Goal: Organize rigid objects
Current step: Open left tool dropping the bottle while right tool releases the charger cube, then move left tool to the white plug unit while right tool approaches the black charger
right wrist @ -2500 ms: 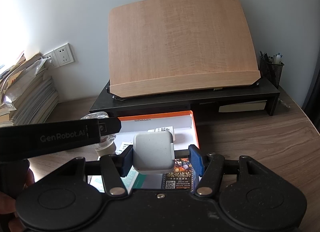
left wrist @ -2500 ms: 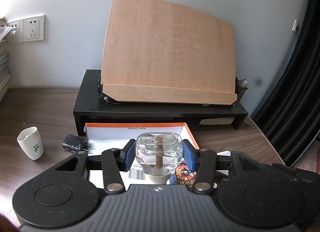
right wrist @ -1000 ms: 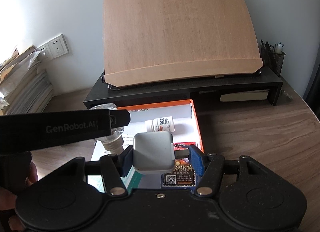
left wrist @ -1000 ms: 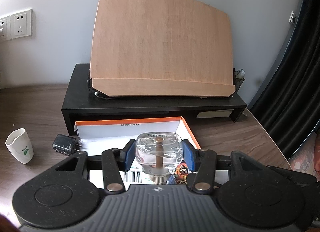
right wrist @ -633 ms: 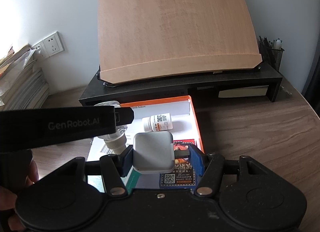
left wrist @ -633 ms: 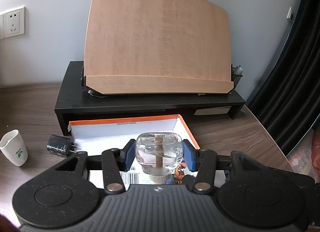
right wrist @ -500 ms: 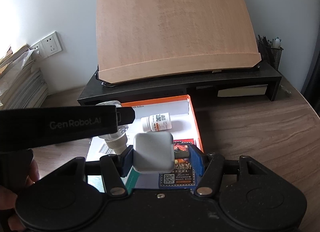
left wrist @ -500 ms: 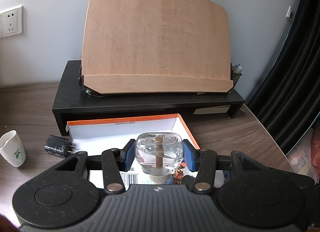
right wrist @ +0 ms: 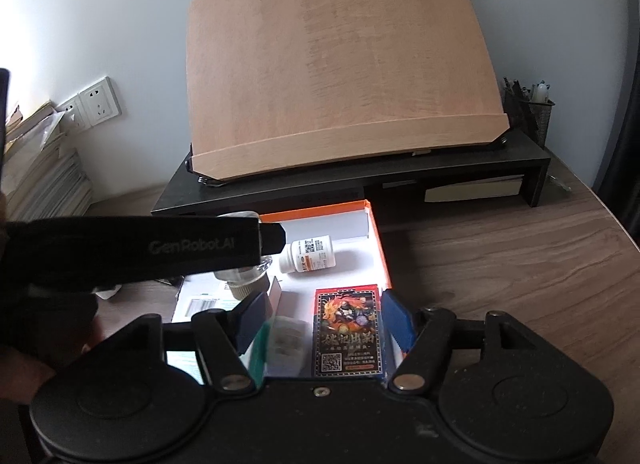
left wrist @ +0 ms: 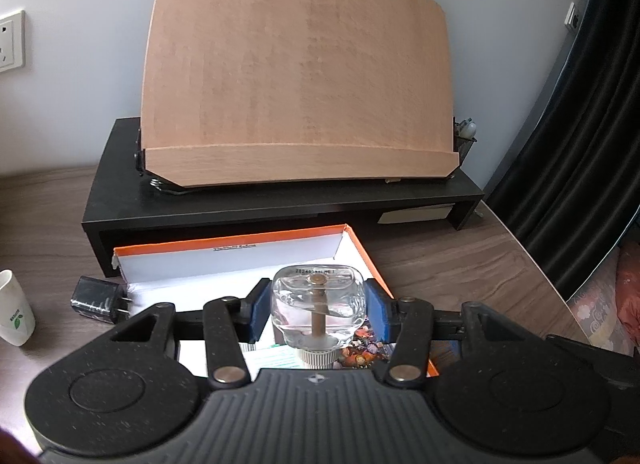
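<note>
2 bottles (left wrist: 319, 310) (right wrist: 308, 254), 1 cup (left wrist: 14, 314), 1 box (left wrist: 224, 264).

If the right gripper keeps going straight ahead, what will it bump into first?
Probably the white pill bottle lying in the orange box. The open right gripper points over the card pack toward it, though depth is hard to judge.

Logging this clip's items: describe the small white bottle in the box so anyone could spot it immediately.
Find the orange-edged box in front of the black desk riser. Near its back wall lies the white pill bottle, on its side. It is the only round white labelled container there; its neighbours are flat packets.
</note>
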Demonstrator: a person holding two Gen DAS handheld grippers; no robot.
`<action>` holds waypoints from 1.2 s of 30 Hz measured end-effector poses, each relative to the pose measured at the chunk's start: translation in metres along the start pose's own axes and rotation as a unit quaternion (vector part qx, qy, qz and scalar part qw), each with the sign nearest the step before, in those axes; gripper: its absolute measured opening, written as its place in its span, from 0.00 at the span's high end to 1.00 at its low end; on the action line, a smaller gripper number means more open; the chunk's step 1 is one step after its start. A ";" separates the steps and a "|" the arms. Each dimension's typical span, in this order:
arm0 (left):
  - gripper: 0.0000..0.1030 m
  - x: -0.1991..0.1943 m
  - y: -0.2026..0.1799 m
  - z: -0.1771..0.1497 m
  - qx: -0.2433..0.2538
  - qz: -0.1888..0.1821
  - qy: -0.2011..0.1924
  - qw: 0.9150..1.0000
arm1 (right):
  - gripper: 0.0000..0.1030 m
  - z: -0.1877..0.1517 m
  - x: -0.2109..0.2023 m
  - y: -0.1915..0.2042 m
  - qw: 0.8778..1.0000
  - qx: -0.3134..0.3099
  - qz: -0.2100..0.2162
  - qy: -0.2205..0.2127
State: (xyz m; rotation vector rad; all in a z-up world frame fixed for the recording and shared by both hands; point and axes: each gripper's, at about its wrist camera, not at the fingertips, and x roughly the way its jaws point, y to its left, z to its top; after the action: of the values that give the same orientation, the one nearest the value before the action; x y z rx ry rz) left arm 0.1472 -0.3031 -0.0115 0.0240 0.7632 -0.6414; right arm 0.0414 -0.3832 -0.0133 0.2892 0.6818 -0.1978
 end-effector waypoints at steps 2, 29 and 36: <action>0.51 0.004 0.000 0.000 0.000 -0.003 0.006 1.000 | 0.23 -0.001 -0.003 -0.001 1.000 0.001 -0.003 -0.001; 0.07 -0.068 0.095 -0.042 -0.071 0.131 -0.063 0.987 | 0.21 -0.004 -0.009 0.056 0.998 -0.046 0.047 -0.017; 0.03 -0.063 0.162 -0.048 -0.091 0.194 -0.063 0.975 | 0.21 -0.006 0.001 0.085 0.996 -0.066 0.060 -0.004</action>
State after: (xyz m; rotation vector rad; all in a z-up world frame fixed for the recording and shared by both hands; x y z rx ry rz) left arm 0.1712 -0.1265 -0.0389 -0.0352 0.6680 -0.1969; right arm 0.0621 -0.3015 -0.0019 0.2030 0.6637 -0.0385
